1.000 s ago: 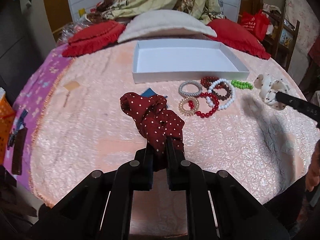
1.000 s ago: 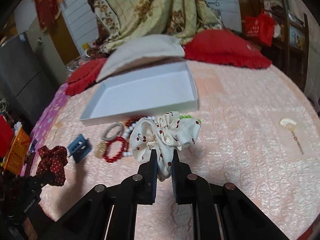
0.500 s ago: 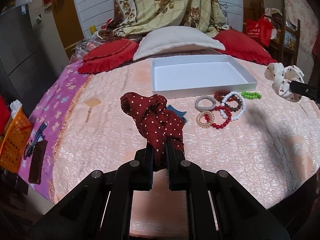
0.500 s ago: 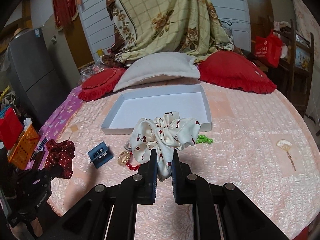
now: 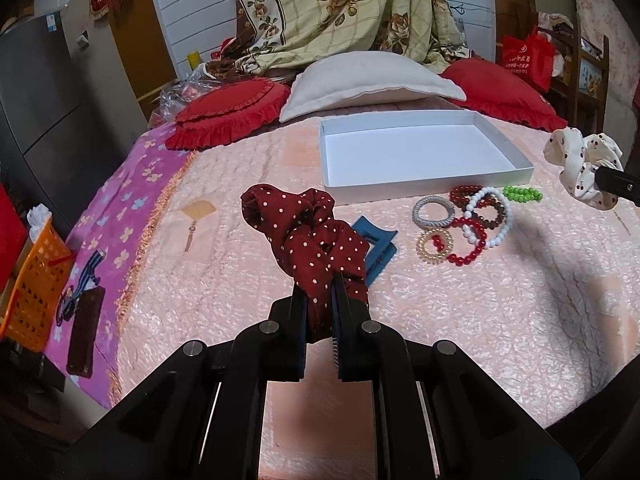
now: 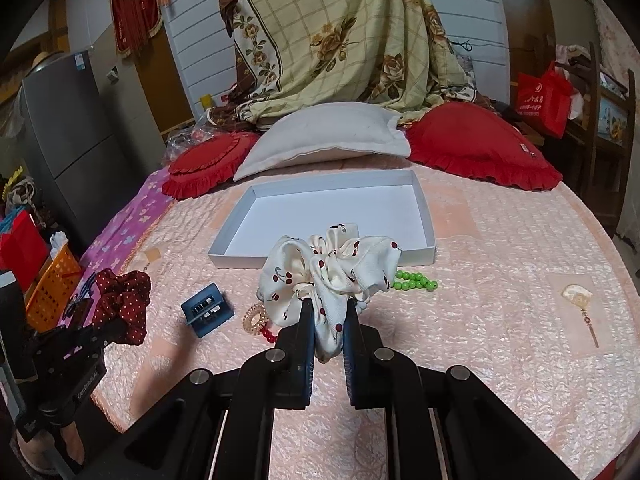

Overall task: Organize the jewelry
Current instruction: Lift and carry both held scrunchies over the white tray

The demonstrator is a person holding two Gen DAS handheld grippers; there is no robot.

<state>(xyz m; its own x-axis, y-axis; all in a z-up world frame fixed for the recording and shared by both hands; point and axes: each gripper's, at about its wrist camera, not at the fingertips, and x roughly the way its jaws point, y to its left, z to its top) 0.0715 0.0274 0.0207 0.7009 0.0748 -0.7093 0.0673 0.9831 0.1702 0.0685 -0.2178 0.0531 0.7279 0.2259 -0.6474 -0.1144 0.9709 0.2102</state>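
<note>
The left gripper (image 5: 320,280) is clamped on a dark red dotted scrunchie (image 5: 308,232), which bunches up above its fingertips, clear of the bedspread (image 5: 460,320). The right gripper (image 6: 329,308) is likewise closed on a cream cherry-print scrunchie (image 6: 328,272), held off the bed. Ahead of the left gripper and a little to its right lies a blue hair claw (image 5: 380,246), partly hidden behind the red scrunchie. Further right is a cluster of bracelets: a grey hair tie (image 5: 434,210), a gold coil tie (image 5: 434,242), red beads (image 5: 468,248), white beads (image 5: 494,216), brown beads (image 5: 498,204), overlapping one another, with a green bead strand (image 5: 522,193) just beyond them. Past these sits a shallow white box (image 5: 424,188), its inside bare. Seen from the right gripper, the box (image 6: 320,258) is straight ahead behind the cream scrunchie, the green beads (image 6: 416,281) to the right of its fingertips, and the claw (image 6: 206,310) to the left.
</note>
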